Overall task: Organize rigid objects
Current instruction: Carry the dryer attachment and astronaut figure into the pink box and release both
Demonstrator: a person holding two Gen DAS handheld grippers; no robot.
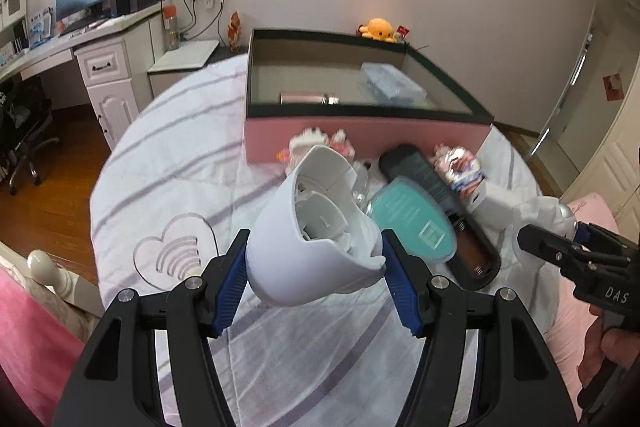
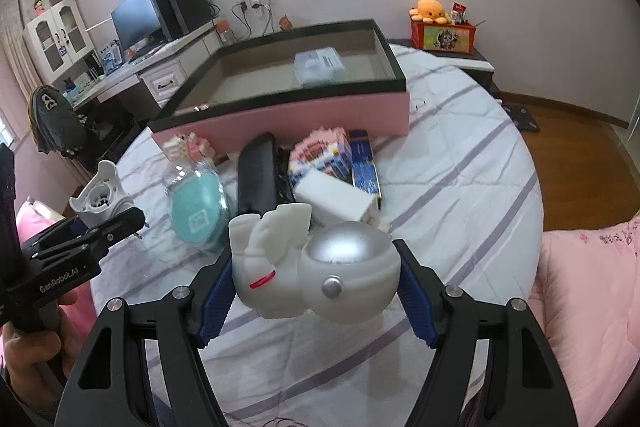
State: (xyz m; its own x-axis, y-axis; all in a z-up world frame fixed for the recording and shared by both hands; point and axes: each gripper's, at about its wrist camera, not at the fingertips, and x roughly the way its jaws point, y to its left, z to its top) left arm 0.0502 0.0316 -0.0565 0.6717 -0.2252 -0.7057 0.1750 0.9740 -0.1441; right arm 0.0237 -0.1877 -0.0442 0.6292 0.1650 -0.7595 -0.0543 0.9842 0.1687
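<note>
pink tube (image 1: 304, 98) half behind box wall (image 1: 360, 137)

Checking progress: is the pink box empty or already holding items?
Holding items: inside the pink box lie a pink tube and a clear blue packet.

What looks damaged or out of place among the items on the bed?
The white plastic housing clamped in the left gripper looks broken: one end is open with a jagged rim and exposed inner parts. The black remote lies face down with its battery cover off, springs showing. Nothing appears spilled.
</note>
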